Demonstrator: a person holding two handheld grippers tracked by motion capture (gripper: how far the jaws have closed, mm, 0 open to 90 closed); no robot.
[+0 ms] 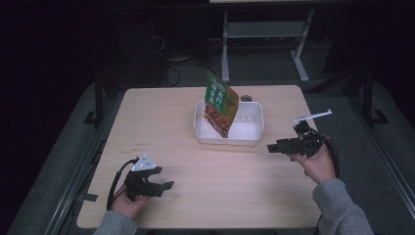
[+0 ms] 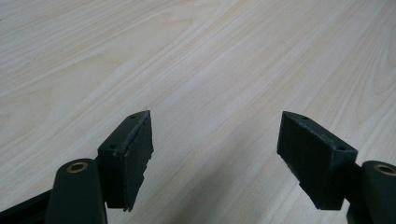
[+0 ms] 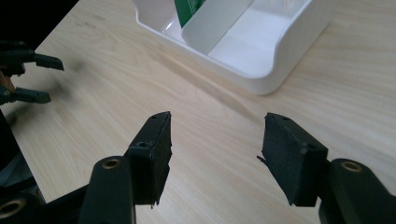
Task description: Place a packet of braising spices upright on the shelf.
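Grippers apart and both empty, that is the picture from the high view: the left gripper (image 1: 165, 185) sits low in the lower left of the frame, held in the person's left hand (image 1: 128, 203) just above the wooden table (image 1: 161, 122), its grey three-cornered plate (image 1: 143, 163) catching the light on top. Over at the right of the frame, the right gripper (image 1: 272, 147) hangs in the right hand (image 1: 318, 166), its tips pointing left toward the white tray (image 1: 254, 128), close to the tray's lower right corner but not touching it. In that tray, near the centre of the frame, a green and red food packet (image 1: 221, 105) stands tilted, leaning with its top toward the upper left. A small dark round object (image 1: 246, 98) lies on the table just behind the tray; it is too small to make out. Switch to the left gripper view and the 2 black jaws are spread wide with nothing between them, bare wood grain (image 2: 196, 60) beyond. In the right gripper view the jaws are likewise released, a wide gap with table between them, and the tray (image 3: 275, 70) fills the top of the frame with a white divider (image 3: 215, 21) inside and a sliver of the green packet (image 3: 187, 10) beside it. At that view's left edge the other gripper (image 3: 44, 79) shows with its tips apart.
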